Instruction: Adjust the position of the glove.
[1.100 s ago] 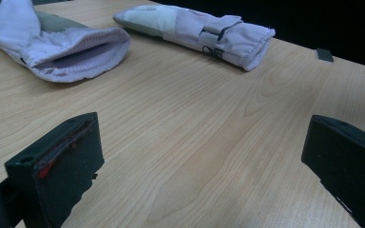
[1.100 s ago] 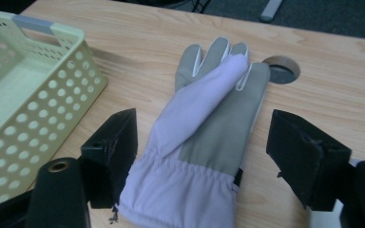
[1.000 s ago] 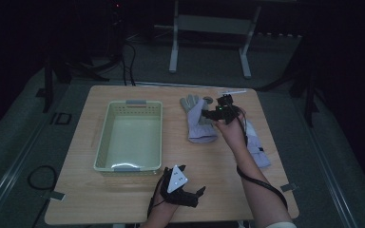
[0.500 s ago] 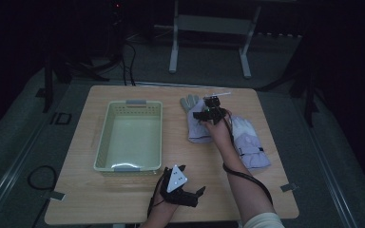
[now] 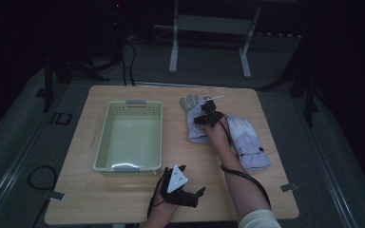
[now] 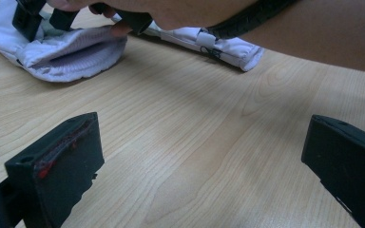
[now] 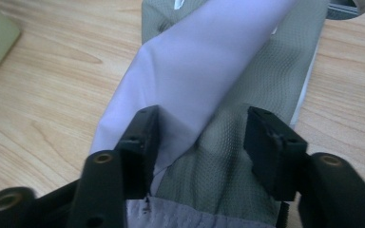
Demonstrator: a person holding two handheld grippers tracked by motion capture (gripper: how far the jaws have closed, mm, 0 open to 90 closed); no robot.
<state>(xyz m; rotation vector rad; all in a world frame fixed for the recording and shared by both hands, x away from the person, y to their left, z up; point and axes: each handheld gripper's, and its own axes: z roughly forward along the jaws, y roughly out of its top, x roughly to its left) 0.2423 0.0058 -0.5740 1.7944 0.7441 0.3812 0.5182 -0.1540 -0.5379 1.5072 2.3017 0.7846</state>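
Step in hand: grasping. The right tool is lowered over the left glove, which lies near the far edge of the surface, beside the basket. Its jaws have just been closing and straddle the glove's cuff, pads not yet pressing. The left tool rests open at the near edge. Next: close fully on the fabric, then lift.
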